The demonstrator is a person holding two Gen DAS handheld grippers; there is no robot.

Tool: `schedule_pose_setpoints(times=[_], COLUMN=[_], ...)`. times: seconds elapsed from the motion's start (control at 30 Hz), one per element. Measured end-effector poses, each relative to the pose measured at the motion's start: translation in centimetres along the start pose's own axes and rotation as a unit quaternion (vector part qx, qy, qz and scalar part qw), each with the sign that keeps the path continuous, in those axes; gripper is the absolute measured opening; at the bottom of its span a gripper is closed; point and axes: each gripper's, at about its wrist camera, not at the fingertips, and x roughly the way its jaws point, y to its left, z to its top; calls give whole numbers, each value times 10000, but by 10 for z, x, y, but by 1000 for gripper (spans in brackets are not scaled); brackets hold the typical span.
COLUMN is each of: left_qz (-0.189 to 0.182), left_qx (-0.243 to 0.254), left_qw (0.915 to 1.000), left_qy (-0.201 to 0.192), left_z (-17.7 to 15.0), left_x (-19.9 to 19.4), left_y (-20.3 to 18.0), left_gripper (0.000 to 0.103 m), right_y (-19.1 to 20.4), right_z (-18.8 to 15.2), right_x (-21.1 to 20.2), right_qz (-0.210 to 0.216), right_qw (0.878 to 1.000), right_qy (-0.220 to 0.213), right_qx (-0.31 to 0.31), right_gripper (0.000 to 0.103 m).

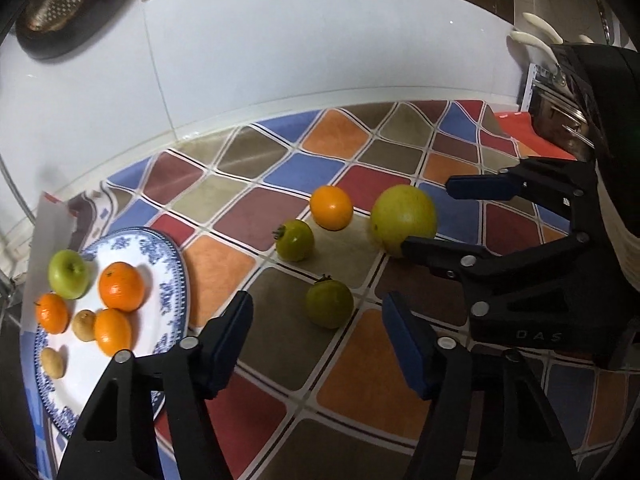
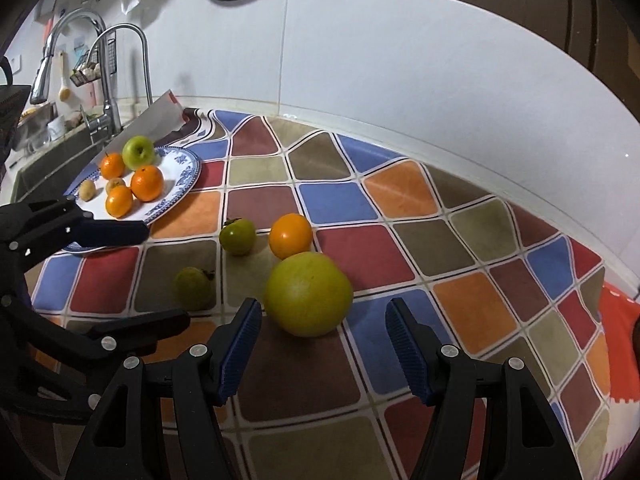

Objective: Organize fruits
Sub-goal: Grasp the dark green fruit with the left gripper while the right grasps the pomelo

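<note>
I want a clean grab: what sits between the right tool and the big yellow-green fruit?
Nothing visible. The right tool is open, and the big yellow-green fruit lies just ahead of its fingers on bare tablecloth. The orange sits behind the fruit.

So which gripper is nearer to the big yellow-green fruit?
Right. The right gripper is open with the big yellow-green fruit just ahead of its jaws. The left gripper is farther away, beside a small green fruit.
</note>
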Motion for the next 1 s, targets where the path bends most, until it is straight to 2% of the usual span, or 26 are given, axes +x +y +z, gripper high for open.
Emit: schedule_pose_setpoints(times=[0.3, 0.43, 0.53, 0.67, 1.0], left_qz=[-197, -288, -319, -293, -169], left_qx=[62, 63, 60, 7, -234], left_qw=[9994, 9990, 9990, 9992, 9995], left_qy=[276, 324, 317, 286, 86], left_z=[4, 5, 5, 4, 4], left_x=[17, 20, 20, 15, -5], left_y=[1, 1, 0, 2, 8], left_gripper=[39, 30, 29, 29, 29], right_y=[-3, -4, -1, 1, 3], right_z=[1, 3, 4, 6, 3], right_x=[21, 22, 22, 23, 12], right_qz=[280, 364, 369, 342, 337], right_qw=[9991, 9989, 9991, 9992, 9989], right_qy=[282, 246, 197, 211, 179], right_qx=[117, 167, 122, 71, 273], right_gripper=[65, 65, 63, 54, 53])
